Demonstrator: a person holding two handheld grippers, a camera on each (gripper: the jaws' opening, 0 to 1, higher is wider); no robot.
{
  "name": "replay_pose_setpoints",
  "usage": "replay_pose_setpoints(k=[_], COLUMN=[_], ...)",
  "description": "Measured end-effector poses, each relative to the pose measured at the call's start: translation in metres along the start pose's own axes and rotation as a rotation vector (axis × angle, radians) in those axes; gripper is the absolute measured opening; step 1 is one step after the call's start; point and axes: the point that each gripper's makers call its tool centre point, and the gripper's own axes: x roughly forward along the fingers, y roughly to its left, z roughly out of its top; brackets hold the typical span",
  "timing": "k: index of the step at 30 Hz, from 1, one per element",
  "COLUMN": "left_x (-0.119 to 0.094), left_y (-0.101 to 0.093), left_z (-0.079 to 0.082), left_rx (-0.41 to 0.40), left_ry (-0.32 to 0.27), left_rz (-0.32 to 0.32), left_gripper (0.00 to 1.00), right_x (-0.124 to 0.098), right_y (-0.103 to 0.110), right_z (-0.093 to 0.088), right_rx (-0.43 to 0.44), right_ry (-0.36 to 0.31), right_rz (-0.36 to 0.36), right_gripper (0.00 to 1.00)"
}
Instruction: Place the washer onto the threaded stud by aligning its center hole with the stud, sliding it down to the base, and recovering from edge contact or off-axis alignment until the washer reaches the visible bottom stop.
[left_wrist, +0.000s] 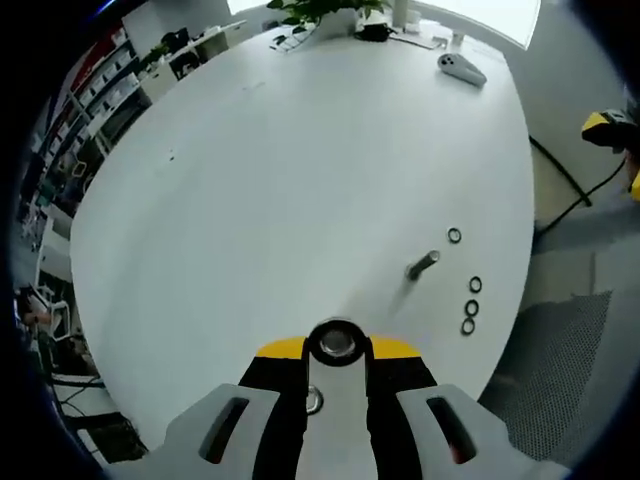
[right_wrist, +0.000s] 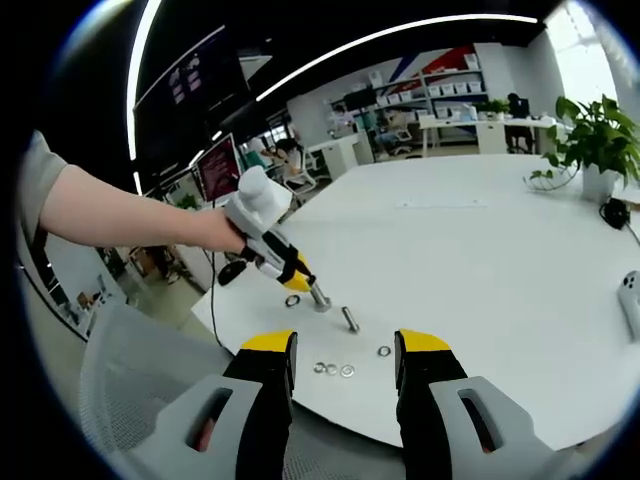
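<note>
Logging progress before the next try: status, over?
Left gripper shut on silver metal stud. Right gripper open, empty. Small silver ring washers loose on white table, none on a stud yet. Second silver stud beside them.

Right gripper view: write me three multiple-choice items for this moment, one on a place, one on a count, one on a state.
1. Where do the small metal ring washers lie?
A. on the grey mesh chair
B. on the round white table, near its edge
C. in the plant pot

2. How many washers lie in that loose group beside the short loose metal stud?
A. two
B. four
C. seven

3. In what state is the right tool?
A. open and empty
B. shut on a washer
C. shut on the stud

Answers:
1 B: the rings rest on the tabletop just beyond the right tool's yellow tips.
2 B: three lie in a row and one apart.
3 A: its jaws stand wide apart with nothing between them, while the left tool holds a second metal stud.
</note>
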Motion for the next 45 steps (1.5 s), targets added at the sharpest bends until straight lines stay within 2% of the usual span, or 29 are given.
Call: replay_pose_setpoints(k=[7,11,15,25,29,35,45], left_x=[0.004,0.005,0.003,0.004,0.008,0.017,0.039], left_y=[0.002,0.000,-0.001,-0.001,-0.003,-0.005,-0.007], left_z=[0.007,0.007,0.008,0.010,0.008,0.005,-0.002], left_rx=[-0.029,-0.031,-0.004,0.007,-0.007,0.014,0.037], left_ry=[0.019,0.059,0.081,0.090,0.135,0.178,0.200], left_rz=[-0.034,-0.063,-0.058,-0.054,-0.073,-0.083,-0.071], left_gripper=[0.19,0.19,0.19,0.19,0.19,0.19,0.19], right_x=[0.000,0.000,-0.001,0.000,0.000,-0.001,-0.001], right_y=[0.000,-0.001,-0.002,-0.001,-0.001,-0.002,-0.003], right_z=[-0.001,-0.001,0.000,0.000,0.001,0.000,0.000], right_rx=[0.002,0.005,0.013,0.013,0.017,0.021,0.022], right_ry=[0.002,0.001,-0.005,-0.004,-0.007,-0.008,-0.005], right_rz=[-0.001,-0.004,-0.006,-0.001,0.000,-0.005,-0.007], right_gripper=[0.42,0.42,0.42,0.42,0.42,0.42,0.42])
